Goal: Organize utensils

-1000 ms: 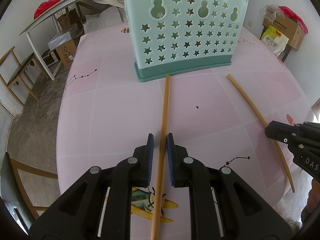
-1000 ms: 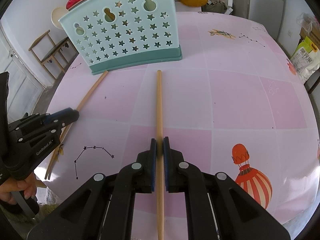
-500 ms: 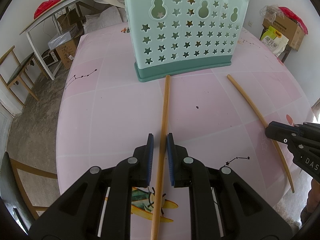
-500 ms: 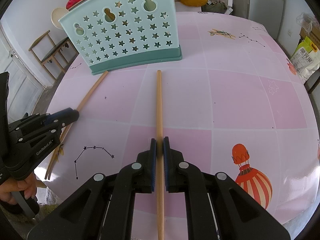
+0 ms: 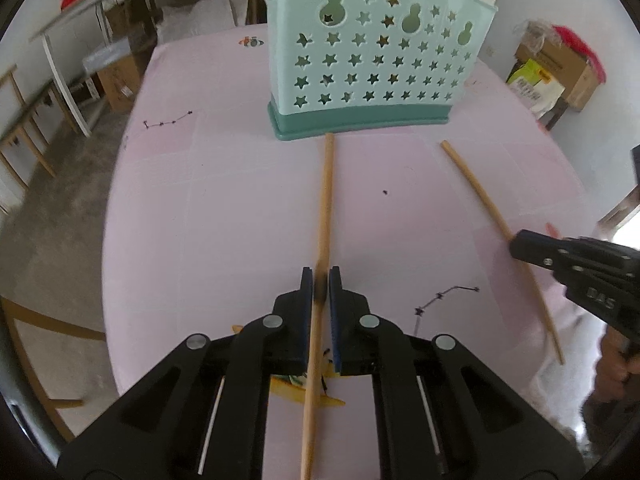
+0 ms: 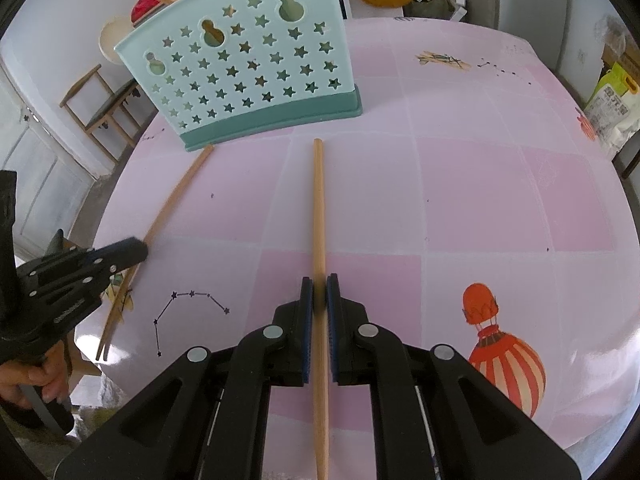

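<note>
Mostly the pink tabletop (image 6: pixel 500 200) filled both views, and I placed everything else by the teal holder (image 6: pixel 248 68) standing at its far side. That holder, with star cut-outs in its wall, already had a few wooden sticks poking out of its top in the right view, so part of the sorting looked done.

Two chopsticks were left outside it. The left chopstick (image 5: pixel 325 208) ran from just short of the holder's base back toward me, its far tip nearly touching the base. The right chopstick (image 6: pixel 319 216) lay off the holder's other end, its tip a little apart from the base.

My left hand-held gripper (image 5: pixel 320 280) had just been closing, and its pads were clenched on the left chopstick. My right hand-held gripper (image 6: pixel 319 292) was likewise clamped on the right chopstick. Whether either stick had left the tabletop I could not tell.

By my reckoning both were secured but neither delivered: each had yet to be lifted, stood up and dropped into the holder's top.
</note>
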### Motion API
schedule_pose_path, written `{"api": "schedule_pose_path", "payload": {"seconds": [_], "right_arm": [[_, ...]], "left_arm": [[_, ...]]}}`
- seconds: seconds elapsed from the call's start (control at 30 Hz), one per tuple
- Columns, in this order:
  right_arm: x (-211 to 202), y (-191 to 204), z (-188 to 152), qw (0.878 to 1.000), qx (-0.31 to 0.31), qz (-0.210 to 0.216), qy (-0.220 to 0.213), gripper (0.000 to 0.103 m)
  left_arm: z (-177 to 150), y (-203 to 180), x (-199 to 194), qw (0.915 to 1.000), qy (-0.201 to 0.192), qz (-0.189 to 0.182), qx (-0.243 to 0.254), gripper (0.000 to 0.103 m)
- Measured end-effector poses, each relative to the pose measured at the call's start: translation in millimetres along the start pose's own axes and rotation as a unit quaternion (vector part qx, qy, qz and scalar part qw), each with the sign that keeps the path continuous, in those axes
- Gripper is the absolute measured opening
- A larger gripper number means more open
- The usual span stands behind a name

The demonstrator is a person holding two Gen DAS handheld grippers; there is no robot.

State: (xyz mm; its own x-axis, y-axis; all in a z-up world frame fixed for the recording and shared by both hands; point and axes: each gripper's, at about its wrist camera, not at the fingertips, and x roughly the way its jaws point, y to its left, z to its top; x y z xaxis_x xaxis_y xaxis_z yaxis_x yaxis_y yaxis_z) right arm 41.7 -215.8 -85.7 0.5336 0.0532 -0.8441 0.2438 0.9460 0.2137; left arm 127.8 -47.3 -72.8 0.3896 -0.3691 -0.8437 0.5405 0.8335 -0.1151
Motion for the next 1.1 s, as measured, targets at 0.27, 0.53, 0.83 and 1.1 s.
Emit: {"api": "schedule_pose_path", "payload": {"seconds": [0.27,0.53,0.83,1.1], "right_arm": [[9,0,18,1.000,-0.016,0.008,-0.017,0.020],[20,2,28,0.999,-0.027,0.012,-0.027,0.020],[28,-2,42,0.999,-0.024,0.017,-0.041,0.013],[28,-21,46,0.998,0.008,0.043,-0.043,0.007]], "left_arm": [[35,-4,10,0.9993,0.004,-0.015,0.033,0.008],[65,-22,36,0.9979,0.022,0.002,0.060,0.008],[82,-28,54,0.9971,0.023,0.038,0.061,0.005],[82,-22,18,0.9994,-0.016,0.000,0.030,0.004]]}}
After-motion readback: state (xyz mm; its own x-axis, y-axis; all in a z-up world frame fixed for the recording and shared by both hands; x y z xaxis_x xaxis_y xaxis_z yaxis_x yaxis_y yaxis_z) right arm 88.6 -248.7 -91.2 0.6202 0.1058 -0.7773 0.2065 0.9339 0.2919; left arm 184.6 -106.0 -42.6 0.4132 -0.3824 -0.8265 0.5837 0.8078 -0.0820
